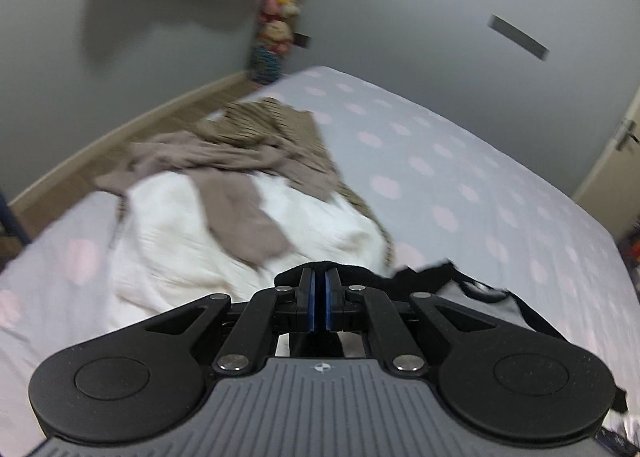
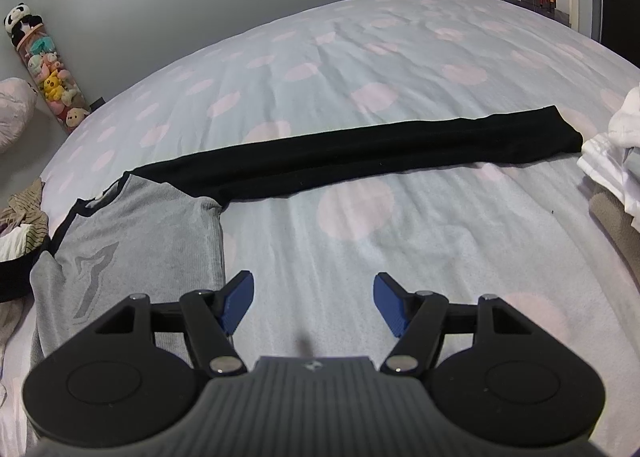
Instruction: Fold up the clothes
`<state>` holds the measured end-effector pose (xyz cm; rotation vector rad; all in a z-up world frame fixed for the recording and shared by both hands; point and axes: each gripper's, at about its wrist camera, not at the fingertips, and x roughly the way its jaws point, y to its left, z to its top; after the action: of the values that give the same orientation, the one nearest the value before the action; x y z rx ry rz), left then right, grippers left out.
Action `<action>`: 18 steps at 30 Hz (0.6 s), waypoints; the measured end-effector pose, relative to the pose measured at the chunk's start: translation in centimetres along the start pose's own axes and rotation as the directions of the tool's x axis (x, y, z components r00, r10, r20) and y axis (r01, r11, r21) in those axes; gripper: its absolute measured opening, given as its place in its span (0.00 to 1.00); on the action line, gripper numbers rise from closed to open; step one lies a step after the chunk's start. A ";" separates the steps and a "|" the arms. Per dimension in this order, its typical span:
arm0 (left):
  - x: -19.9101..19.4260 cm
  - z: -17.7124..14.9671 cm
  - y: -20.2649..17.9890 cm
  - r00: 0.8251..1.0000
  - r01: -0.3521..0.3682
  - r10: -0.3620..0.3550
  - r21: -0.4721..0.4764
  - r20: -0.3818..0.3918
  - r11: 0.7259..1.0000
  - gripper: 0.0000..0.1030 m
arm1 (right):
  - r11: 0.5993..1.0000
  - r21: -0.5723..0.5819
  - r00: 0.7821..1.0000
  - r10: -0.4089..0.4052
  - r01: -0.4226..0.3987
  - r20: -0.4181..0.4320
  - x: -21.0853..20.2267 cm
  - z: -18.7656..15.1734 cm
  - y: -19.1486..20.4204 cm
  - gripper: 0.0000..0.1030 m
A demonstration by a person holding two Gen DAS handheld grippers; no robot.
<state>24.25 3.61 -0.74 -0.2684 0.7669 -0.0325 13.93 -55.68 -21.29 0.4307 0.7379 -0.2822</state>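
Folding a grey shirt with black sleeves (image 2: 144, 225) on a spotted bedsheet (image 2: 400, 69) looks to be the step in hand. In the right wrist view the shirt lies at the lower left of the frame, its grey body flat, and one black sleeve (image 2: 360, 153) stretches straight across the middle toward the right edge. The right gripper (image 2: 314, 303) hangs at bottom centre with its blue pads wide apart and nothing between them, over bare sheet just beside the shirt's body.

In the blurred left wrist view, the left gripper (image 1: 320, 297) at lower centre has its pads pinched together on a black edge of the shirt (image 1: 420, 277), probably the other sleeve. A heap of unfolded clothes (image 1: 224, 161) fills the middle left.

Next, the pinched part likely needs carrying across onto the grey body, laid flat and released.
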 end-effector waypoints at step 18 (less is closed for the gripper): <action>4.5 -0.3 0.6 0.992 -0.115 0.122 0.129 -0.043 0.985 0.31 | 0.997 0.015 0.996 0.076 -0.076 -0.046 0.7 0.8 0.1 0.67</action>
<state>27.30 3.60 -4.18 -0.1018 0.8266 0.0247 14.98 -56.06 -21.23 0.4782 0.7633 -0.2064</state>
